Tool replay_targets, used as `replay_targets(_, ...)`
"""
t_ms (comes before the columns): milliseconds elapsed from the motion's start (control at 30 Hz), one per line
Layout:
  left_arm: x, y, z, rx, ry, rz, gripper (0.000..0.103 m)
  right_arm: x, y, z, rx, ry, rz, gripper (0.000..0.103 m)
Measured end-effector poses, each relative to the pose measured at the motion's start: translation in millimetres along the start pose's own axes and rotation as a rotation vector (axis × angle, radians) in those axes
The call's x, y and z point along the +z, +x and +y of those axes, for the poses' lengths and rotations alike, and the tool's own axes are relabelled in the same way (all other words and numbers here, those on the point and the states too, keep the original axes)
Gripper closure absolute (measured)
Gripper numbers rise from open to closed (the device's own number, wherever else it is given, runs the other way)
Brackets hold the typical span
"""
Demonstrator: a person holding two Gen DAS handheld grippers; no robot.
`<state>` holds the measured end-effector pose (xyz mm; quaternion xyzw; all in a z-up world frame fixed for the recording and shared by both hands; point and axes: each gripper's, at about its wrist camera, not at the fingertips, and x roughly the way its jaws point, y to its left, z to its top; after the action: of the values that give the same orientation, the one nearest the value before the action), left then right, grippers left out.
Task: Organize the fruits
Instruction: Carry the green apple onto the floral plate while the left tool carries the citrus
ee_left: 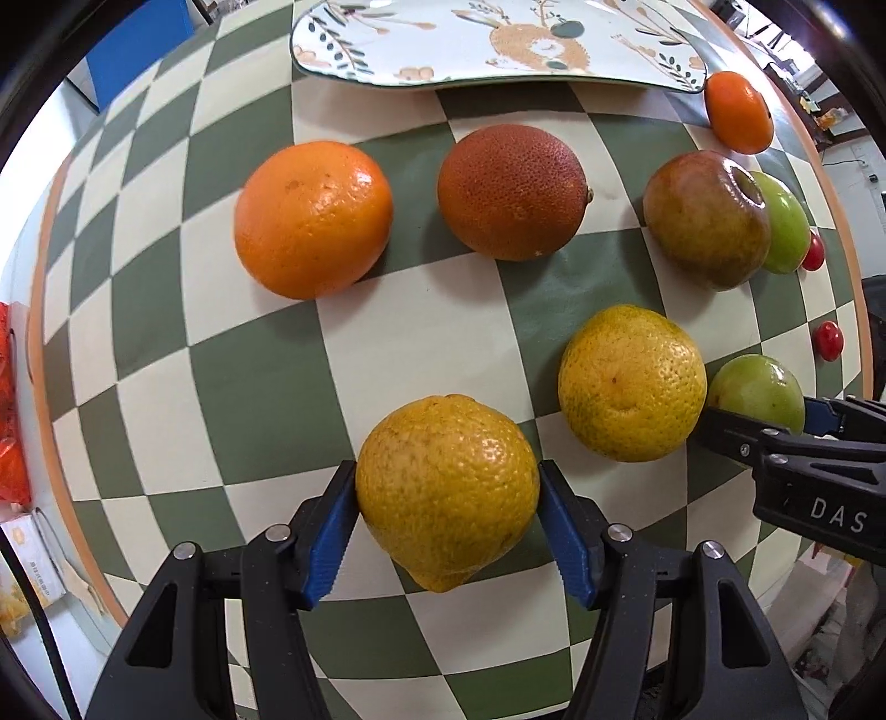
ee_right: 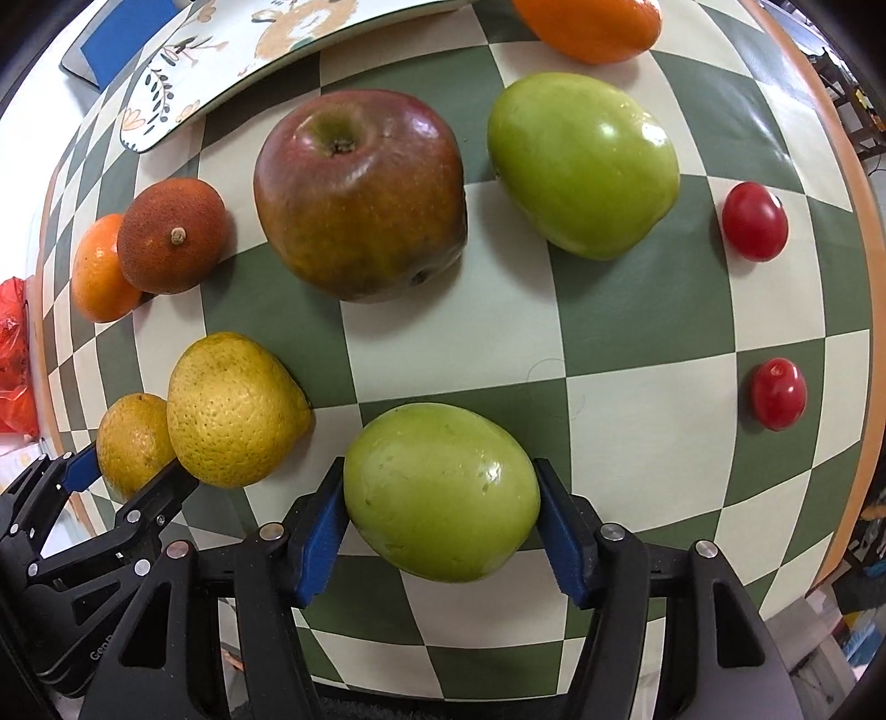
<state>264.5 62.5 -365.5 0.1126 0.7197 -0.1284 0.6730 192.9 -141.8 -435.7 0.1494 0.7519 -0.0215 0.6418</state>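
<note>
The left hand-held gripper (ee_left: 447, 523) is clenched on a yellow citrus (ee_left: 447, 493) at the desk's (ee_left: 266, 376) near edge. The right hand-held gripper (ee_right: 440, 523) grips a green fruit (ee_right: 441, 493) the same way. A second yellow citrus (ee_left: 631, 382) lies between them. Farther back sit an orange (ee_left: 313, 219), a dark orange (ee_left: 512, 191), an apple (ee_right: 360, 194), another green fruit (ee_right: 581, 163), 2 tomatoes (ee_right: 754, 221) and a plate (ee_left: 487, 44).

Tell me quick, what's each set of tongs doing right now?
Left tongs: closed on the yellow citrus.
Right tongs: closed on the near green apple.
</note>
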Motion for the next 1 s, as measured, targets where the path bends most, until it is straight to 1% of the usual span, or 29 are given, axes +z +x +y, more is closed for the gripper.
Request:
replay_targets(33,0.9,-0.1,8.3,-0.012,-0.011,0.011,0.042,5.1,3.5,0.6,-0.002,-0.002,0.001,0.037)
replay_targets(100,4.8,2.5,21.4,-0.016,-0.02,0.028,0.042,4.4,4.1,0.4,-0.008,-0.01,0.0,0.037)
replay_targets(200,13.5,6.5,30.7,-0.01,-0.046,0.016,0.043,4.0,5.4,1.4,-0.006,-0.026,0.001,0.038)
replay_targets(333,14.6,3.0,44.1,0.011,-0.085,0.015,0.044,2.9,4.7,2.0,0.003,-0.047,0.002,0.038)
replay_targets(367,13.8,-0.2,37.7,0.012,-0.094,0.011,0.044,1.2,4.9,1.3,0.003,-0.053,0.002,0.038)
replay_targets(433,13.5,-7.9,47.0,0.017,-0.107,0.002,0.044,-3.0,3.4,-1.1,0.01,-0.071,-0.005,0.038)
replay_targets(467,6.0,-10.7,38.8,0.018,-0.112,-0.004,0.044,-2.5,3.0,-5.8,0.016,-0.078,-0.01,0.039)
replay_targets(500,8.0,-10.8,36.2,0.019,-0.116,-0.009,0.044,-2.3,1.7,-5.8,0.021,-0.082,-0.012,0.039)
replay_targets(567,7.2,-20.0,43.2,0.023,-0.127,-0.02,0.044,-1.9,-5.8,-8.1,0.033,-0.09,-0.015,0.039)
replay_targets(600,-1.0,-22.1,34.4,0.025,-0.133,-0.024,0.044,-1.6,-8.9,-7.8,0.041,-0.095,-0.019,0.039)
replay_targets(767,3.6,-68.0,51.6,-0.017,-0.163,-0.079,0.044,-3.4,-36.2,-13.3,0.108,-0.105,-0.041,0.039)
replay_targets(867,5.2,-106.9,64.7,-0.06,-0.187,-0.136,0.044,2.1,-69.0,-18.8,0.176,-0.095,-0.07,0.039)
replay_targets(900,12.2,-125.4,58.8,-0.076,-0.199,-0.154,0.044,7.1,-82.2,-20.7,0.204,-0.088,-0.089,0.039)
replay_targets(933,12.7,-136.5,41.0,-0.095,-0.212,-0.179,0.044,13.9,-96.7,-22.0,0.231,-0.082,-0.115,0.039)
replay_targets(967,21.0,-143.4,21.5,-0.111,-0.221,-0.2,0.044,21.6,-107.9,-21.9,0.246,-0.08,-0.134,0.039)
replay_targets(1000,33.6,-154.6,20.8,-0.132,-0.226,-0.219,0.044,32.2,-124.0,-21.7,0.269,-0.08,-0.167,0.039)
